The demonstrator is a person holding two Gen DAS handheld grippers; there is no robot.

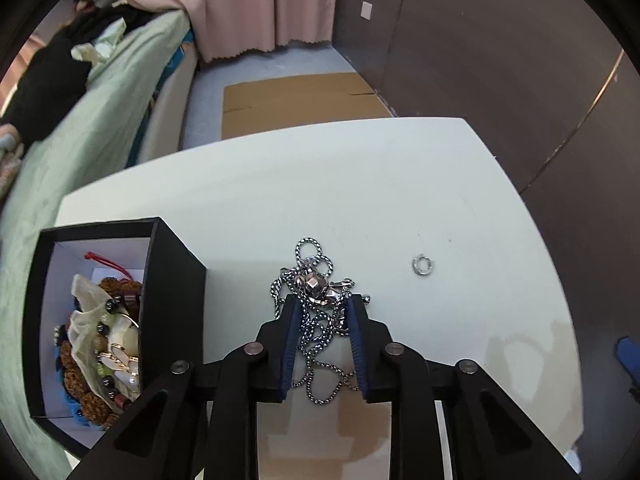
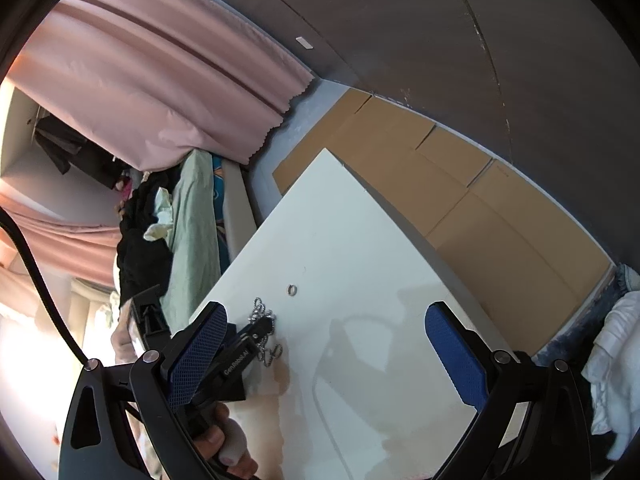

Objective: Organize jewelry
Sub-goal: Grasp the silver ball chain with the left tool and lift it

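The left wrist view looked steeply down from close above the white table (image 1: 360, 184), facing its far edge. The right wrist view sat higher and tilted, off to the side. Both shared the chain necklace (image 1: 316, 320) and small ring (image 2: 292, 289).

The left gripper (image 1: 323, 312) is low over the table, its jaws partly parted. The right gripper (image 2: 326, 354) is tilted, jaws spread wide, gripping nothing.

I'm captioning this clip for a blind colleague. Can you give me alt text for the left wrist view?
The left claw straddles a tangled silver chain necklace on a white table, its blue-padded fingers either side, not yet closed. A black box of beaded jewelry stands to the left, and a small silver ring lies to the right.
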